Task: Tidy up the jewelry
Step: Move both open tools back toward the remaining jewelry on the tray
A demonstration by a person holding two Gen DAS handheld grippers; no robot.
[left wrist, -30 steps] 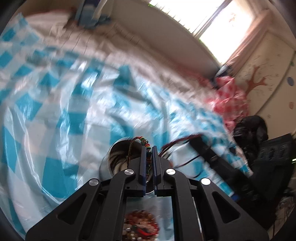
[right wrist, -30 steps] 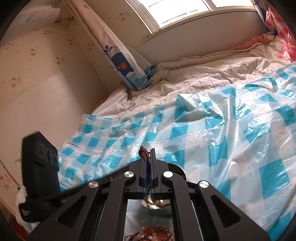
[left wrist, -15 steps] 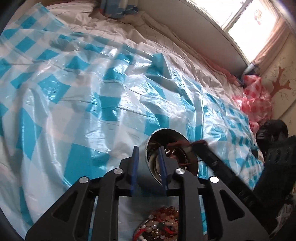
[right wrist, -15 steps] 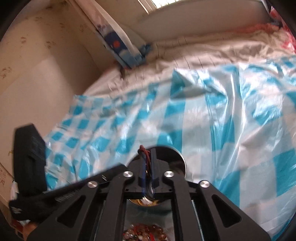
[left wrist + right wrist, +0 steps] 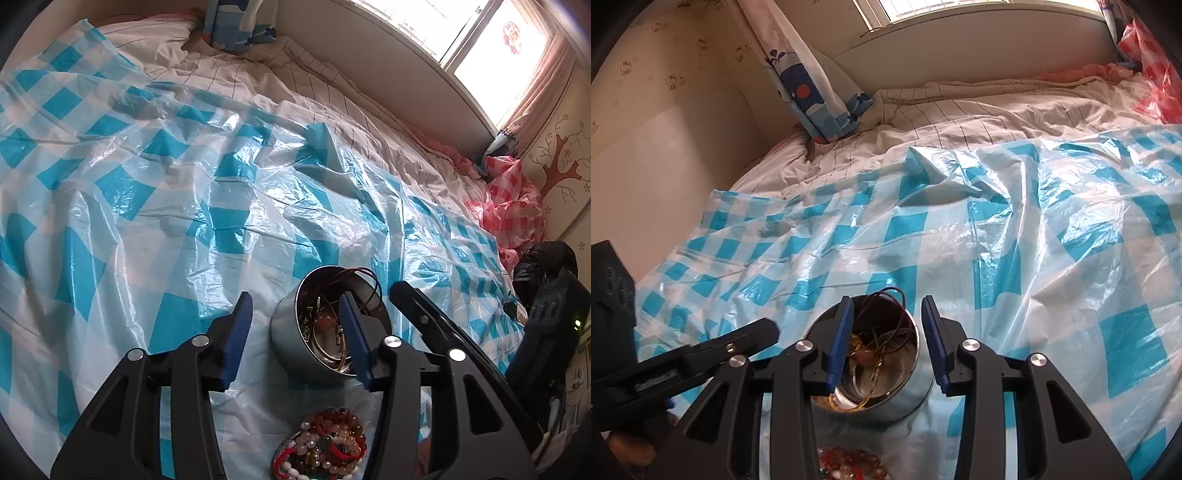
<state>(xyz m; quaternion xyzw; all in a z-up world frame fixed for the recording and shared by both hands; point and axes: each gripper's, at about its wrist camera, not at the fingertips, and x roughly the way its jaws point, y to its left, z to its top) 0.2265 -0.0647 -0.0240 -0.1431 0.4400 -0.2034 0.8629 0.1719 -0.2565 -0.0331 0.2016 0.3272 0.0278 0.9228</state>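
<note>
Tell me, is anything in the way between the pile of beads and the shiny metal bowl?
Nothing visible blocks it. Only bare blue-checked plastic sheet lies between the red and pink bead pile and the round metal bowl.

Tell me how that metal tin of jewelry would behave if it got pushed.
The tin sits on wrinkled plastic sheet over soft bedding, so it would probably slide or tip. Its smooth round wall looks slippery. The cords inside look floppy and might spill.
</note>
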